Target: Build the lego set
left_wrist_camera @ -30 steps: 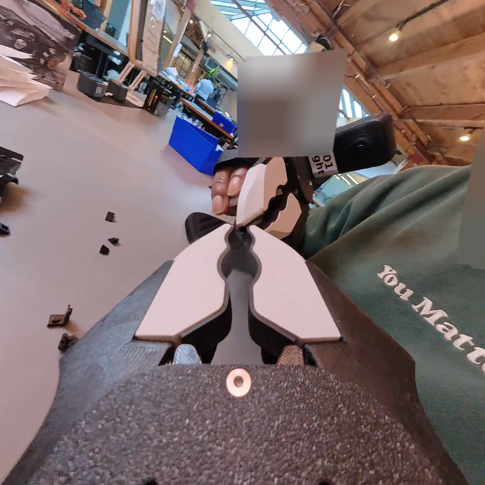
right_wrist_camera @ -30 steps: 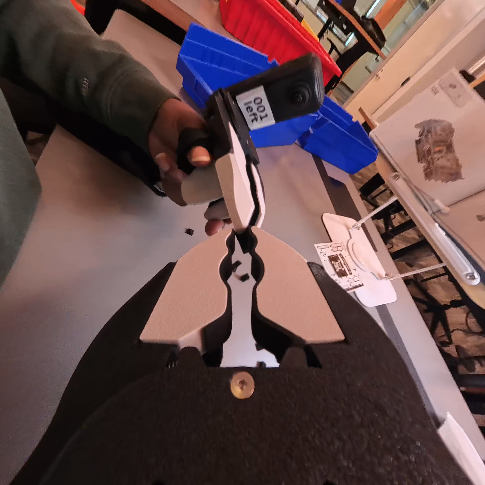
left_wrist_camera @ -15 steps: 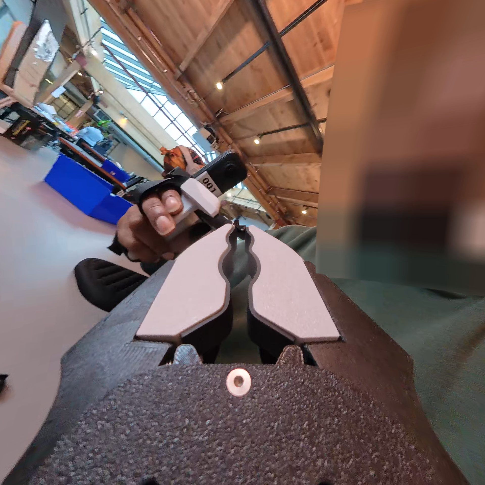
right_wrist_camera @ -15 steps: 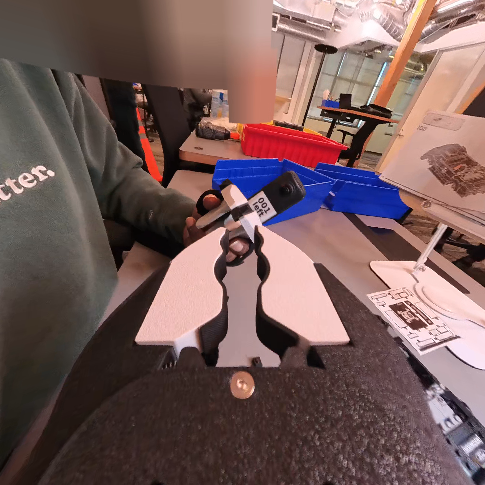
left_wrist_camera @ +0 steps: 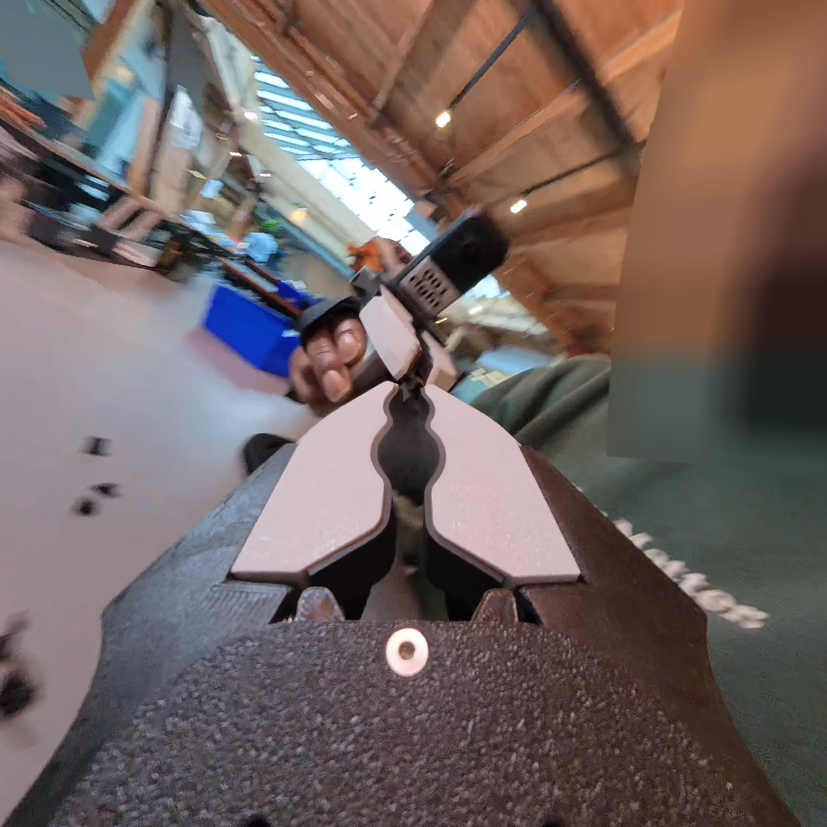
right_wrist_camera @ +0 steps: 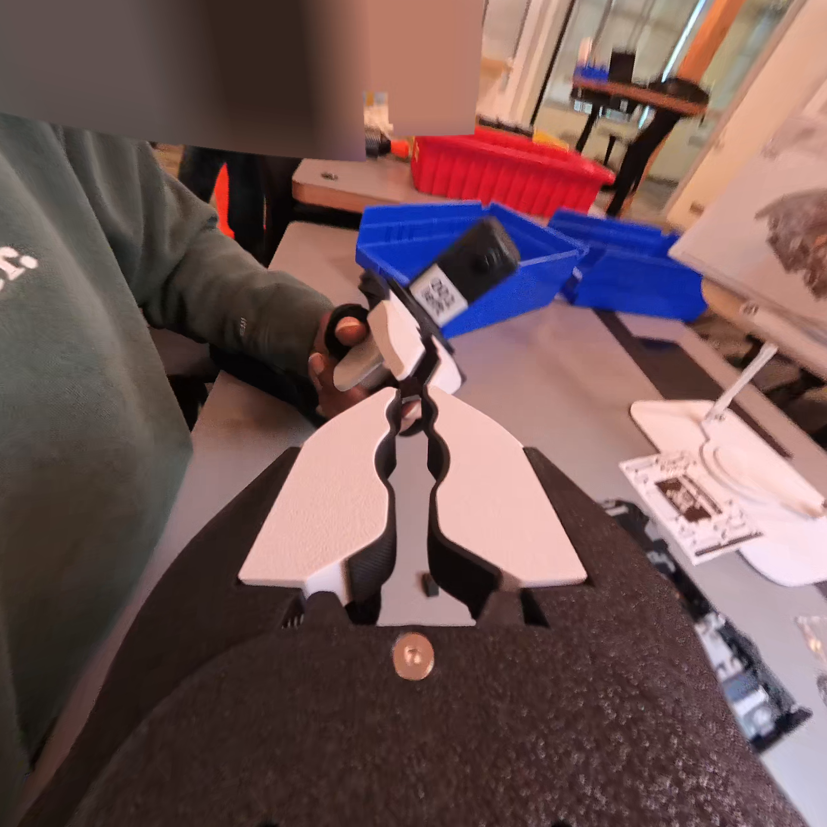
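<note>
left wrist view: my left gripper point(left_wrist_camera: 411, 390) is nearly closed on a tiny dark lego piece point(left_wrist_camera: 408, 394), tips meeting my right gripper point(left_wrist_camera: 414, 378); three loose dark pieces point(left_wrist_camera: 95, 474) blur on the table point(left_wrist_camera: 112, 380). right wrist view: my right gripper point(right_wrist_camera: 414, 394) pinches at the same spot, with two blue bins point(right_wrist_camera: 528, 268) and one red bin point(right_wrist_camera: 505, 172) behind.

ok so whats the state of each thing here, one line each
left tool: tips nearly shut on a small dark piece, raised off the table
right tool: tips nearly shut, meeting the left tool's tips
small dark piece: pinched between both tools, too blurred to identify
blue bins: open, upright, contents not visible
loose pieces: lying scattered on the table
booklet: propped open on a stand
</note>
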Demonstrator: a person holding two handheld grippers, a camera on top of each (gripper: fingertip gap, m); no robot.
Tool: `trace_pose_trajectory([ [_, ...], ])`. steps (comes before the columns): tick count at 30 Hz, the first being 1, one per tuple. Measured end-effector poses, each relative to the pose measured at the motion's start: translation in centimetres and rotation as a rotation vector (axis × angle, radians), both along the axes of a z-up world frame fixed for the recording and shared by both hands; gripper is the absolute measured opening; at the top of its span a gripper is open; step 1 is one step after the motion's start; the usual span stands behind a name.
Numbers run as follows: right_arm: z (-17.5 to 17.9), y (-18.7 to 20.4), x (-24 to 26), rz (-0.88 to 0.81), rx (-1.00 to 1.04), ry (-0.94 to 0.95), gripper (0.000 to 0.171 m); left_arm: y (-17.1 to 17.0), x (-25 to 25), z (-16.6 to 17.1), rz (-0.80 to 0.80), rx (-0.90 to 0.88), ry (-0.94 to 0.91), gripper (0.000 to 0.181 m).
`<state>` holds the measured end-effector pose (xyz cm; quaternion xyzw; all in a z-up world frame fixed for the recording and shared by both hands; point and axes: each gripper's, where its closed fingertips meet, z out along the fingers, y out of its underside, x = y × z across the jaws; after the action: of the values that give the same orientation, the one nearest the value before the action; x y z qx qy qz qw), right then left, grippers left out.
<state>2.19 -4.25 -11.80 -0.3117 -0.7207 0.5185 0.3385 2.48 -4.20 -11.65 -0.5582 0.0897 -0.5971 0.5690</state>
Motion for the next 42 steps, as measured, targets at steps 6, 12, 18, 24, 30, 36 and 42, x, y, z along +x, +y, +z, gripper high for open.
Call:
trace_pose_trajectory([
  [6,-1.8,0.9,-0.1,-0.045,0.015,-0.261,0.008,1.3,-0.7,-2.8,0.349,0.134,0.628,0.011],
  [12,-2.6,1.0,-0.4,-0.065,0.095,-0.316,0.008,1.2,-0.2,-3.5,0.382,0.180,0.773,0.009],
  [18,-3.3,1.0,-0.2,-0.074,0.149,-0.365,0.008,1.2,0.0,-4.2,0.387,0.199,0.864,0.008],
  [24,-3.6,0.9,-0.1,-0.069,0.182,-0.388,0.008,1.3,0.1,-4.5,0.382,0.194,0.880,0.012],
  [30,-4.0,0.8,-0.2,-0.068,0.201,-0.402,0.008,1.2,0.2,-4.5,0.385,0.203,0.885,0.009],
  [36,-0.8,-0.1,-0.5,-0.003,-0.051,-0.236,0.014,0.6,-0.2,-1.7,0.374,0.216,0.594,0.008],
  [42,0.6,-0.2,-0.7,0.040,-0.284,-0.142,0.013,0.0,-0.1,0.0,0.312,0.216,0.374,0.009],
])
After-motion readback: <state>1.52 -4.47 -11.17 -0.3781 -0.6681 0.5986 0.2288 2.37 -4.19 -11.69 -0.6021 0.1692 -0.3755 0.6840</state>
